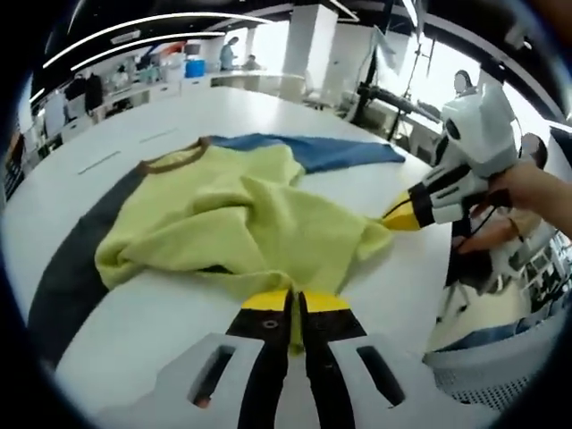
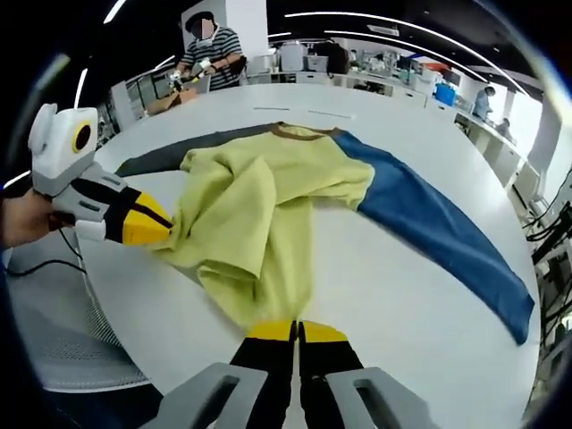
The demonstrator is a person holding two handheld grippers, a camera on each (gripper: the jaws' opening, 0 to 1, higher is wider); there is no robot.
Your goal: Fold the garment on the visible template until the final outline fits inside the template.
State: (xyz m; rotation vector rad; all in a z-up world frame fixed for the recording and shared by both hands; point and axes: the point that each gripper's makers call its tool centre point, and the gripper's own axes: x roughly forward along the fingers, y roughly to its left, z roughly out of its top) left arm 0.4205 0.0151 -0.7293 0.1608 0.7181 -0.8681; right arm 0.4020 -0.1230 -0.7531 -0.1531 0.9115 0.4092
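Observation:
A yellow garment [image 1: 241, 219] with a brown collar [image 1: 174, 159], a blue sleeve [image 1: 313, 150] and a dark grey sleeve [image 1: 85, 259] lies crumpled on the white table [image 1: 134, 331]. My left gripper [image 1: 295, 299] is shut on a bunched bit of its yellow hem at the near edge. The right gripper [image 1: 393, 214] comes in from the right, pinching the garment's corner. In the right gripper view my right gripper [image 2: 296, 329] is shut on yellow cloth [image 2: 259, 223], and the left gripper [image 2: 165, 228] grips the fabric's left edge. The blue sleeve [image 2: 438, 228] stretches away to the right.
Short faint marks [image 1: 100, 162] lie on the table beyond the garment. A white mesh chair [image 1: 487, 375] stands at the table's edge beside me. A person in a striped shirt [image 2: 210, 54] works at the far side, and desks with equipment [image 2: 357, 63] line the room.

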